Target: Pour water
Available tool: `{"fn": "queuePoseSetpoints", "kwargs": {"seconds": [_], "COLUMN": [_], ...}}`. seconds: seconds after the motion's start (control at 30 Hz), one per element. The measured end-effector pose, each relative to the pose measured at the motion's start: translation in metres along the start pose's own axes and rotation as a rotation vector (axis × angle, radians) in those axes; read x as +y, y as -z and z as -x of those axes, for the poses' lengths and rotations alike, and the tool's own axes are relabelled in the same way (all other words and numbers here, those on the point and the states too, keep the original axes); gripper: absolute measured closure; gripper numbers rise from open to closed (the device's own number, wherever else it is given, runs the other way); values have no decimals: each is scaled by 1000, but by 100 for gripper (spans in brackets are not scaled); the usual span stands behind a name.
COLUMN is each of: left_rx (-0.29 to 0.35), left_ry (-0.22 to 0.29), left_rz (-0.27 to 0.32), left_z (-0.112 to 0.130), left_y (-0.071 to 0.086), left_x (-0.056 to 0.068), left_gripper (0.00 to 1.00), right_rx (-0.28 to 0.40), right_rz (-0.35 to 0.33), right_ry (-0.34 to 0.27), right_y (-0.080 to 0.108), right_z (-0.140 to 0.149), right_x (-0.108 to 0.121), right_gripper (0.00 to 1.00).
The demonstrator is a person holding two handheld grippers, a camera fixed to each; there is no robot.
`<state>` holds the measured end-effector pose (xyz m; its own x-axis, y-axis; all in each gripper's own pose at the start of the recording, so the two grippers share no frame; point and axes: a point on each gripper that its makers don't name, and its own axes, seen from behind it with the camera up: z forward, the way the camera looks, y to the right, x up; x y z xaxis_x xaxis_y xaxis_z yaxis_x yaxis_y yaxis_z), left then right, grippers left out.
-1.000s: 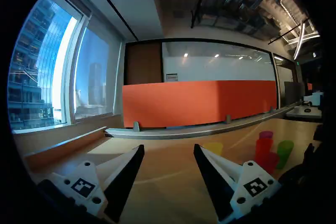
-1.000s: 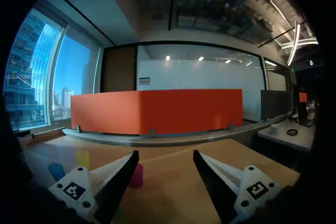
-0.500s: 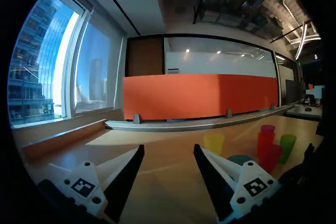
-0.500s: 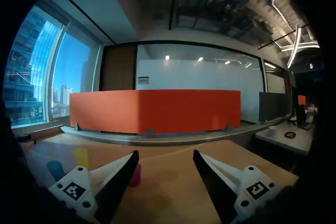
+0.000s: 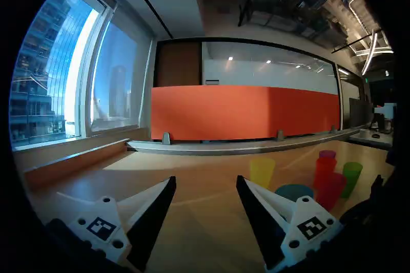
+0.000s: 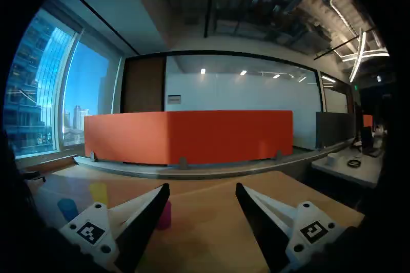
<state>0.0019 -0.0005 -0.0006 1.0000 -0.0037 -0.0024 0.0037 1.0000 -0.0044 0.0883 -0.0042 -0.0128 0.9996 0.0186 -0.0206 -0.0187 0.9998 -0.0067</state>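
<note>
Well, both grippers, left (image 5: 205,191) and right (image 6: 202,198) (jaws apart), hover over the table (image 5: 205,170).

Cups (image 5: 324,173) crowd the right; tabletop (image 5: 205,211) ahead passable.

L gripper (image 5: 206,191), R gripper (image 6: 202,196): agape, empty.

A light wooden table (image 5: 205,170) carries a cluster of plastic cups toward four o'clock in the left gripper view. There is a yellow cup (image 5: 262,171), with a blue cup (image 5: 293,192) at five o'clock of it. Beyond them are red cups (image 5: 330,191), a pink cup (image 5: 326,154) behind those, and a green cup (image 5: 351,176) at three o'clock of the red. In the right gripper view, yellow and blue stand at eight o'clock and pink at seven.
</note>
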Motion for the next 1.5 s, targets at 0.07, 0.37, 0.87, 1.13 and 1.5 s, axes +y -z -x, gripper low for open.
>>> {"fn": "queuePoseSetpoints", "kwargs": {"seconds": [0.07, 0.37, 0.87, 1.13, 1.5], "left_rx": [-1, -1, -1, -2, -2], "left_ry": [0, -2, -4, -4, -4], "left_rz": [1, 5, 5, 6, 5], "left_z": [0, 0, 0, 1, 1], "left_y": [0, 0, 0, -1, 0], "left_x": [0, 1, 1, 1, 0], "left_gripper": [13, 13, 13, 13, 13], "right_rx": [0, -1, -4, 0, 35], "right_rz": [2, 2, 7, -1, -19], "right_ry": [2, 3, -3, 2, 23], "right_y": [0, 0, 2, 4, 6], "right_z": [0, 2, 7, 6, 3], "right_x": [0, 0, 3, 4, -1], "right_gripper": [0, 0, 0, 0, 0]}}
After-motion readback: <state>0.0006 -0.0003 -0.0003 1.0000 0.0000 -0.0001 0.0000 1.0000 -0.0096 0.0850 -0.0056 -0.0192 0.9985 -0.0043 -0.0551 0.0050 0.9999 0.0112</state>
